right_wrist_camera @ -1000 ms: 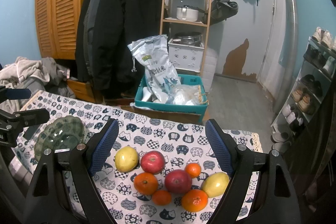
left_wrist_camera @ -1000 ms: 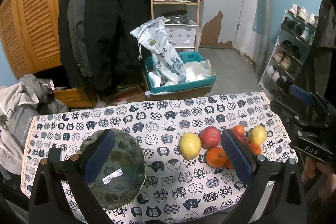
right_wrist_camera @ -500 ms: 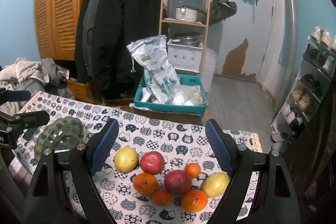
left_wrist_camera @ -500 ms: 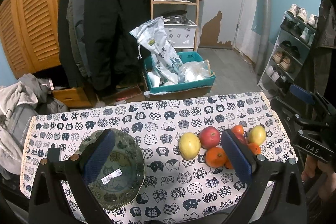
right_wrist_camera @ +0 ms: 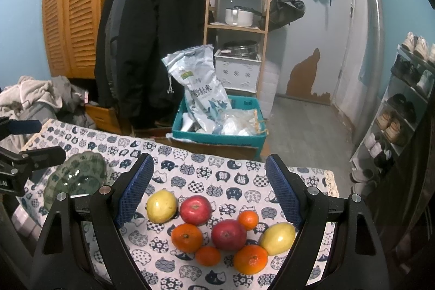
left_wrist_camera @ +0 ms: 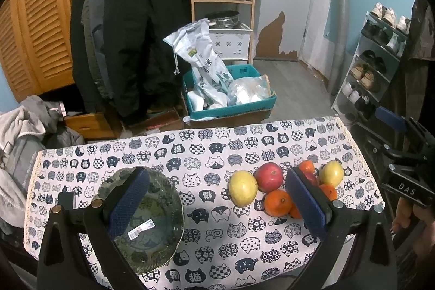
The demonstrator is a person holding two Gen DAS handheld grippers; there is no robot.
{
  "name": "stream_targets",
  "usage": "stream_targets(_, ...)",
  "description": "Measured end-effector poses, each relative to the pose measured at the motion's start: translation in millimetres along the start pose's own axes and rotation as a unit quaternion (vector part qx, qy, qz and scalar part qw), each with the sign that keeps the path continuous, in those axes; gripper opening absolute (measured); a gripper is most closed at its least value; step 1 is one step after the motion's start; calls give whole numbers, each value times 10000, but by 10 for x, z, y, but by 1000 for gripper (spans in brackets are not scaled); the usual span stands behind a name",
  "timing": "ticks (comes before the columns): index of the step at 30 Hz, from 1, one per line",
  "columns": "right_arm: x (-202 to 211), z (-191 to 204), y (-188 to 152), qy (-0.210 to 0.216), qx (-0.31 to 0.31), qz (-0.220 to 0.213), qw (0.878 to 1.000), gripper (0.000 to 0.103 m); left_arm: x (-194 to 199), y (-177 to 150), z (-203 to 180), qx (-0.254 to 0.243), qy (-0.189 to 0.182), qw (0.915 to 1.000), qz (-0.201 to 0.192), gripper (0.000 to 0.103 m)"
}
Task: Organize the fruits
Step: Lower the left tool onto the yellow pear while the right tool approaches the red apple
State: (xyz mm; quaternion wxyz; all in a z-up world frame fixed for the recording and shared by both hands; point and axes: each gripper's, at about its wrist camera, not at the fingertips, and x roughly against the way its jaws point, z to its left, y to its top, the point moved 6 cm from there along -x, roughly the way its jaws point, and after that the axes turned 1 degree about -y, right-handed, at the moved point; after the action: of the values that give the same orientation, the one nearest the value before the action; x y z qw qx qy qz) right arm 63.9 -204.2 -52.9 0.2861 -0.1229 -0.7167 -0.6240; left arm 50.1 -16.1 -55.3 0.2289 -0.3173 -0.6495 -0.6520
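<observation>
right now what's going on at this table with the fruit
A person holds a gripper in each hand over a cat-print tablecloth. The right gripper hangs open over a pile of apples, oranges and yellow fruit, touching none. The left gripper is open above a green glass bowl, which has no fruit in it. Nothing is gripped yet.

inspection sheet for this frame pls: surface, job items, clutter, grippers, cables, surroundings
Surface: table under cat-print cloth.
Job's things: two yellow fruits, two red apples, four oranges clustered together; green glass bowl apart from them, holding no fruit, sticker inside.
Clutter: nothing seen on the cloth.
Grippers: left gripper and right gripper both above the table, jaws open, holding nothing.
Cables: nothing seen.
Surroundings: black coat, teal crate of bags, wooden shelf, shoe rack.
</observation>
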Motion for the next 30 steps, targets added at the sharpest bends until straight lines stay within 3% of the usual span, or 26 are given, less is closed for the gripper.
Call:
stream_targets(12,-366,-299,-238,-135,-359,777,9962,83,-536,-190,-82,-71,-306,9967,744,102)
stream_targets(30,-1170,-508,-977,-259,-548,2268,9721,83,-1407,-554,-109,246,-455,9823,1802,102)
